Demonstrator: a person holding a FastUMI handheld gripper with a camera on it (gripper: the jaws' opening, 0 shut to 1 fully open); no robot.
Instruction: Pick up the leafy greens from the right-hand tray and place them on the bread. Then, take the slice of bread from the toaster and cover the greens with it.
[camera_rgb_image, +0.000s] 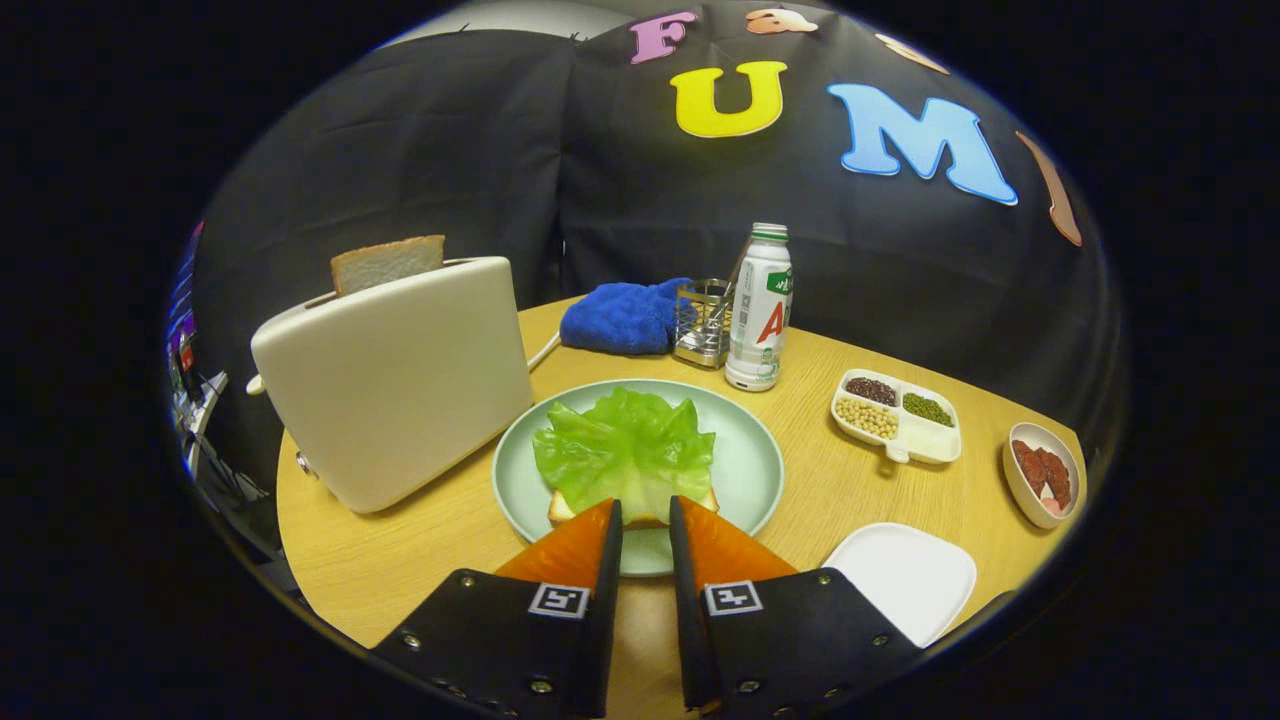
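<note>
Lettuce (624, 452) lying on bread (560, 508) on green plate (745, 470), gripper (645, 515) seemingly empty, fingers slightly apart, toaster (400, 385) holding slice (388, 263).

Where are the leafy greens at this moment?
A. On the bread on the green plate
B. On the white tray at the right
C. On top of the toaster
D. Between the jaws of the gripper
A: the leafy greens lie spread over the bread on the green plate, just ahead of the gripper, whose jaws stand slightly apart with nothing between them.
</note>
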